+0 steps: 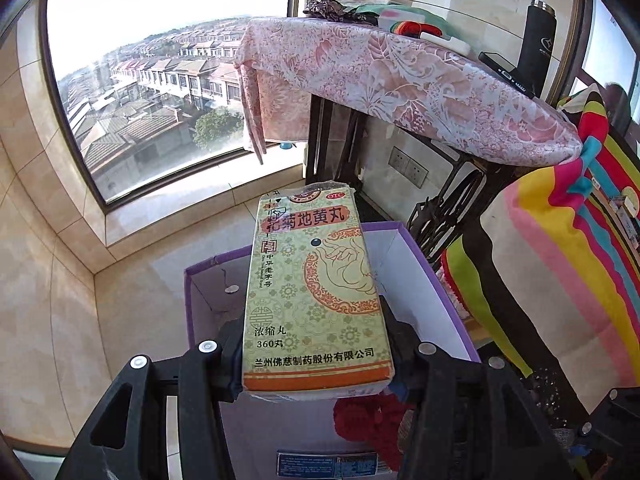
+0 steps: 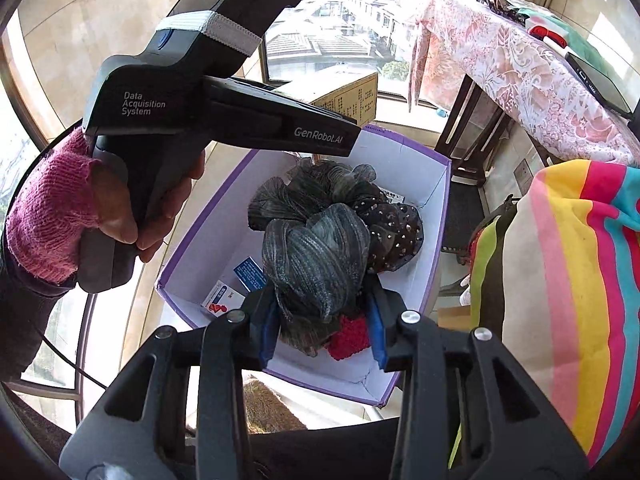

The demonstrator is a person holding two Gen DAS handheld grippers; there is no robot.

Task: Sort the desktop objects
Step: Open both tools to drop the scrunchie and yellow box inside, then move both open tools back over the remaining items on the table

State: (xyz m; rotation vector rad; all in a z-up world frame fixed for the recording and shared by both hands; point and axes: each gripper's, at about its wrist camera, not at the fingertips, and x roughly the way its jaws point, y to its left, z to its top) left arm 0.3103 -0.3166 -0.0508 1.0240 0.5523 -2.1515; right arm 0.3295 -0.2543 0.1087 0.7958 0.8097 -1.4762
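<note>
Sorting well under way, not finished. Holding a medicine carton (image 1: 316, 296) clenched in the left gripper (image 1: 316, 354) above the open purple box (image 1: 440, 280); gripping a grey-green scarf (image 2: 316, 264) in the right gripper (image 2: 320, 324), hanging over the same box. Already lying inside: a beaded dark cloth (image 2: 396, 228), something red (image 2: 350, 336), small packets (image 2: 236, 292). Still waiting on the cloth-covered table (image 1: 400, 80): a phone (image 1: 506, 74), a flask (image 1: 536, 44), folded fabrics.
</note>
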